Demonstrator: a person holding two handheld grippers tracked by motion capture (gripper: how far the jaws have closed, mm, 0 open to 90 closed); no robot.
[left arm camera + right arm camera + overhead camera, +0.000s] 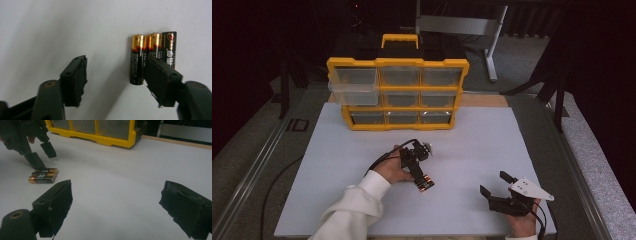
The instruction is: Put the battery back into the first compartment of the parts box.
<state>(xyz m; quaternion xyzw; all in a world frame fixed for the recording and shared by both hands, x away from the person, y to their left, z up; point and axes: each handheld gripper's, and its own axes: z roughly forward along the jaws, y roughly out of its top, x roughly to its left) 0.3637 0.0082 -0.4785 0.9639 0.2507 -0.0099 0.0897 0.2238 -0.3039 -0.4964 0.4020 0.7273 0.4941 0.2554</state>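
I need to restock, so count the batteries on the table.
3. The batteries lie side by side, touching, on the white board, just ahead of the left hand-held gripper. One jaw overlaps part of the middle one. Any inside the yellow drawer organizer cannot be seen.

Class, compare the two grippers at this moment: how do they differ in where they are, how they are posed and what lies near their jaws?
The left gripper points down at the three batteries, one jaw touching them; the right gripper rests near the board's front right corner with bare white board between its jaws. The left gripper's jaws stand narrower; the right gripper's stand wide. Both are black, hand-held, and grip nothing.
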